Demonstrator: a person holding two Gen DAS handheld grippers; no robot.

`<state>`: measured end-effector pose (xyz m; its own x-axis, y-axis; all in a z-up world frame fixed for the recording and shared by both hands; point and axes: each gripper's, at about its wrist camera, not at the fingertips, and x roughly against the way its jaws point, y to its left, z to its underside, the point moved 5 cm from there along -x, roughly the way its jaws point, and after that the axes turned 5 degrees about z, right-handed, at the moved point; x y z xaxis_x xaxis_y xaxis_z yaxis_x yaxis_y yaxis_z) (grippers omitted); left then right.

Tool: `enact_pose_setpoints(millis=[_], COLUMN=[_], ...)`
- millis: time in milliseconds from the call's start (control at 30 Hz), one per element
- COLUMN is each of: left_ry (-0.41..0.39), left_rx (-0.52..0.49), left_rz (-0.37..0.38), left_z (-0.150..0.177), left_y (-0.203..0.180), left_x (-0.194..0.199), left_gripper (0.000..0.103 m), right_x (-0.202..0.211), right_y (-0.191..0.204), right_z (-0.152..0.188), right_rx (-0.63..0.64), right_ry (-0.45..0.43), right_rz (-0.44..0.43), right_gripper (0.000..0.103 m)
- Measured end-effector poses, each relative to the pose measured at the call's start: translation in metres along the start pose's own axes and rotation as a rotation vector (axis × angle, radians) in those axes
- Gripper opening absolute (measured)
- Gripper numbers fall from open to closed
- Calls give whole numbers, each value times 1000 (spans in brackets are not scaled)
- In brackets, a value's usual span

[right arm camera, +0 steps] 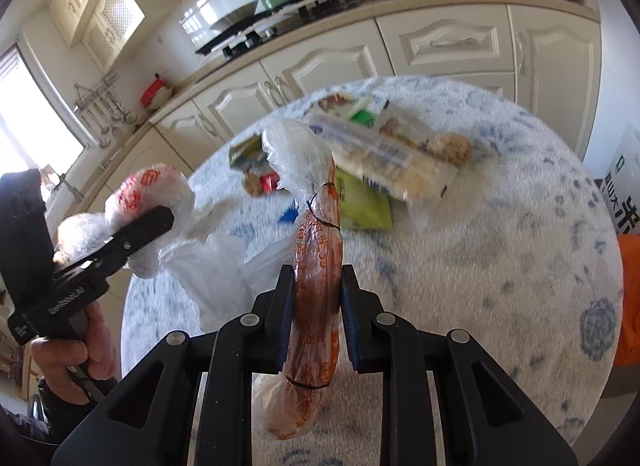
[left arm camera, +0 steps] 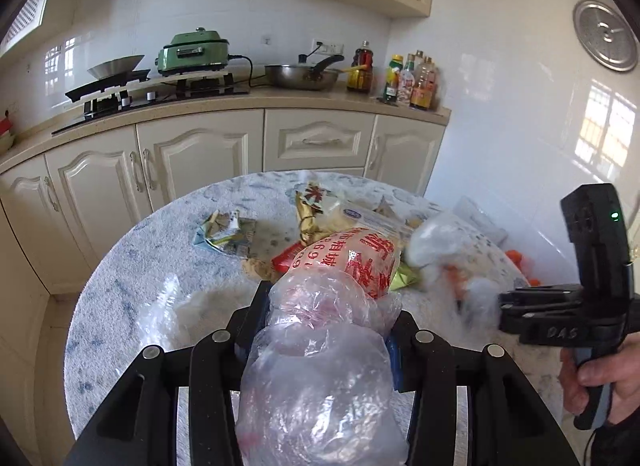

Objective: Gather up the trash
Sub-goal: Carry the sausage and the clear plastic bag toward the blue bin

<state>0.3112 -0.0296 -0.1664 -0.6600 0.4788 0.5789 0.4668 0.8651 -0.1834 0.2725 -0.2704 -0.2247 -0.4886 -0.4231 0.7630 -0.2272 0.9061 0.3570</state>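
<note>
My left gripper (left arm camera: pixel 328 306) is shut on a crumpled clear plastic bag with red lettering (left arm camera: pixel 320 306), held above the round table (left arm camera: pixel 132 266). It also shows in the right wrist view (right arm camera: pixel 160 221) with the bag (right arm camera: pixel 148 189). My right gripper (right arm camera: pixel 316 282) is shut on an orange printed plastic bag tied with black thread (right arm camera: pixel 318 266). In the left wrist view the right gripper (left arm camera: pixel 500 308) holds that blurred bag (left arm camera: pixel 452 258). More wrappers lie on the table: a long clear packet (right arm camera: pixel 384 161), a green packet (right arm camera: pixel 362 205), a folded carton (left arm camera: pixel 226 231).
The table has a blue-white patterned cloth (right arm camera: pixel 480 266). Loose clear plastic (left arm camera: pixel 160 310) lies at its left. Cream cabinets (left arm camera: pixel 200 157), a stove with a wok (left arm camera: pixel 116 65), a green cooker (left arm camera: pixel 192 51) and bottles (left arm camera: pixel 412 81) stand behind. A box (right arm camera: pixel 624 185) stands at right.
</note>
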Motion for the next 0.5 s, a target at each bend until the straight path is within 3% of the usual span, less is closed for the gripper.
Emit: enact_pose_setpoints(millis=[167,267,500], left_ry=[17,19,-23], left_rx=[26,46,11], left_rz=[0,-13,-11], left_z=[6,9,6], left_y=[-12,-14,-40], left_x=[6,13,40], left_gripper=[43,43,43], right_x=[-31,-31,10], right_y=[5,12,10], right_z=[6,5,16], right_rx=[71,127,72], right_ry=[78,65,-41], right_rz=[78,126,54], right_gripper=[24,22,20])
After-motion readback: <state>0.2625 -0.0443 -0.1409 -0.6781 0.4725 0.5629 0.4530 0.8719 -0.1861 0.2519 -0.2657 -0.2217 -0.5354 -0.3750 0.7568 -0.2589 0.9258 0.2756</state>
